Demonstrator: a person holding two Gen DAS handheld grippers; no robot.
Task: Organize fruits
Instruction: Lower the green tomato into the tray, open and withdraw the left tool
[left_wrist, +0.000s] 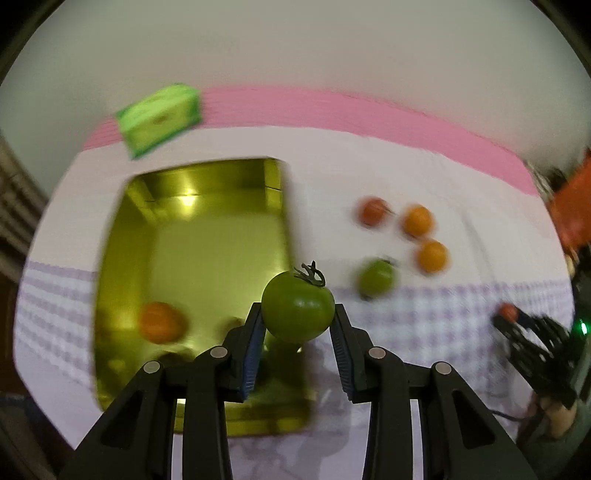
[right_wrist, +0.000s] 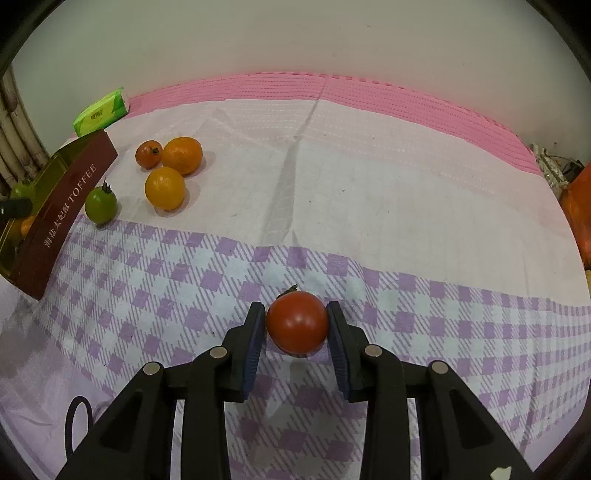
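Note:
My left gripper (left_wrist: 297, 309) is shut on a green tomato (left_wrist: 295, 295) with its stalk up. It hangs over the near right part of an open gold tin (left_wrist: 214, 251). One orange fruit (left_wrist: 160, 322) lies blurred inside the tin. My right gripper (right_wrist: 295, 308) is shut on a red tomato (right_wrist: 297, 326), low over the checked cloth. Beside the tin's brown TOFFEE wall (right_wrist: 62, 210) lie a green tomato (right_wrist: 101, 205), two oranges (right_wrist: 164, 187) (right_wrist: 182, 155) and a small red tomato (right_wrist: 148, 154).
A green tissue pack (right_wrist: 100, 110) sits behind the tin on the pink mat (right_wrist: 369, 92). An orange object (right_wrist: 581, 214) stands at the right edge. A white wall rises behind the mat. A black loop (right_wrist: 77, 417) lies on the cloth near my right gripper.

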